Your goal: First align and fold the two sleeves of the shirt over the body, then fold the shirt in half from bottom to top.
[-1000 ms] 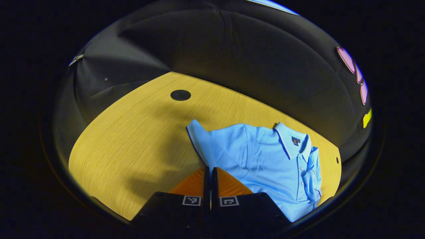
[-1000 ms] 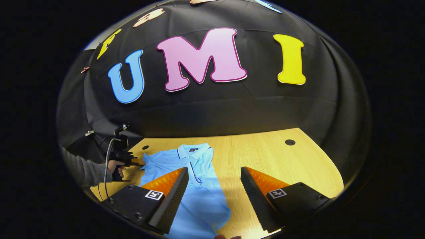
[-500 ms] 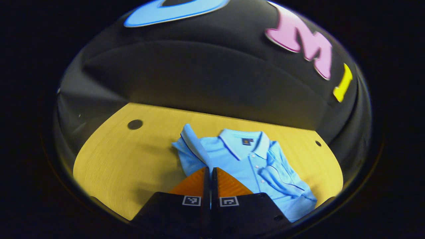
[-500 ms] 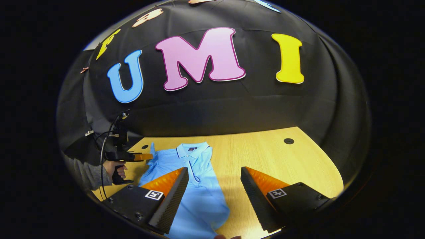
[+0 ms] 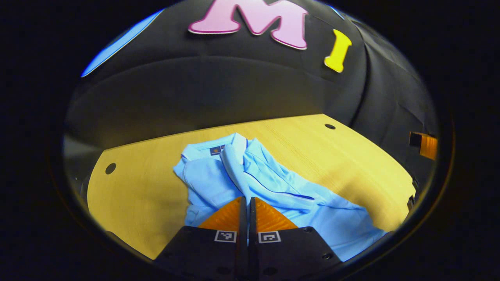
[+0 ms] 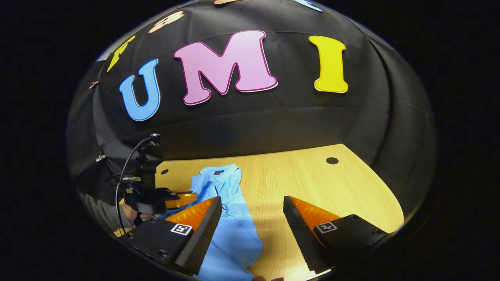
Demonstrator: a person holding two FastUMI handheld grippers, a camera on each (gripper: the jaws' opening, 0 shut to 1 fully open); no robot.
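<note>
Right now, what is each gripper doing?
Left gripper: closed, pinching the shirt's sleeve.
Right gripper: open, holding nothing.

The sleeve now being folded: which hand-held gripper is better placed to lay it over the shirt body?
Left. The left hand-held gripper is shut on the sleeve, above the shirt. The right hand-held gripper is open, holding nothing.

shirt [image 5: 273,187] hem cut off at view's edge, sleeve grip hidden behind left gripper [image 5: 247,201]
</note>
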